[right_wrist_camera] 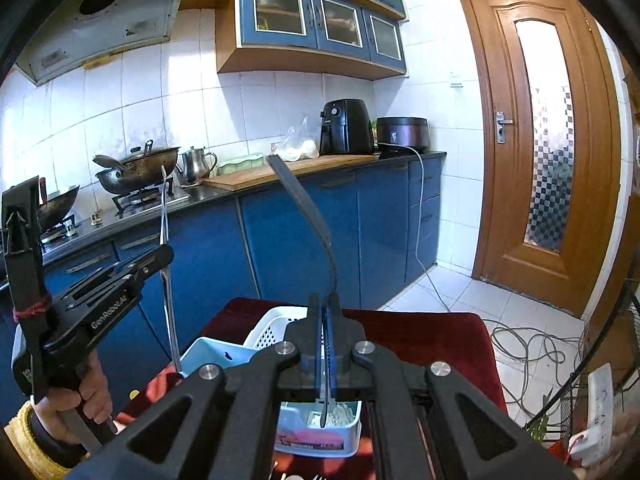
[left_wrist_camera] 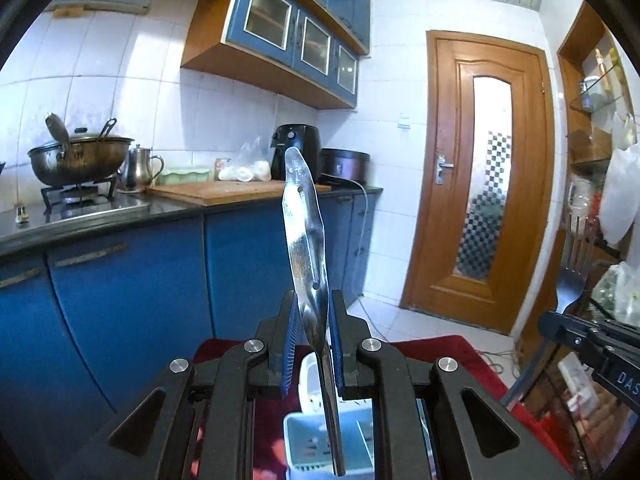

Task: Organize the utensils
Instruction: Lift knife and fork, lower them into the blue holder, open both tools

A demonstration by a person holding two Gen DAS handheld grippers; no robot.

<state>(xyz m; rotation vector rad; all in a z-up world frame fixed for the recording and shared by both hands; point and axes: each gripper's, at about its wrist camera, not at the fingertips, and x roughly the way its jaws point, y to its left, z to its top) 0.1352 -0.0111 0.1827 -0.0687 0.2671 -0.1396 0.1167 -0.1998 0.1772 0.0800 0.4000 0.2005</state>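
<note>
1. The left claw (left_wrist_camera: 314, 336) is clamped on a flat steel utensil (left_wrist_camera: 304, 232), its broad end pointing up toward twelve o'clock and its narrow end hanging below the pads.
2. Under that claw, a pale blue bin (left_wrist_camera: 320, 446) sits on the red-covered bench (left_wrist_camera: 452, 354), with a white perforated basket (left_wrist_camera: 310, 384) just behind it.
3. The right claw (right_wrist_camera: 327, 320) is pressed together on a fork (right_wrist_camera: 308, 208), handle curving up toward eleven o'clock, tines down over the blue bin (right_wrist_camera: 224, 354).
4. In the right wrist view, the left claw (right_wrist_camera: 160, 254) shows at nine o'clock, its utensil (right_wrist_camera: 168, 280) standing upright.
5. From the left wrist view, the fork's tines (left_wrist_camera: 574, 264) appear at three o'clock.
</note>
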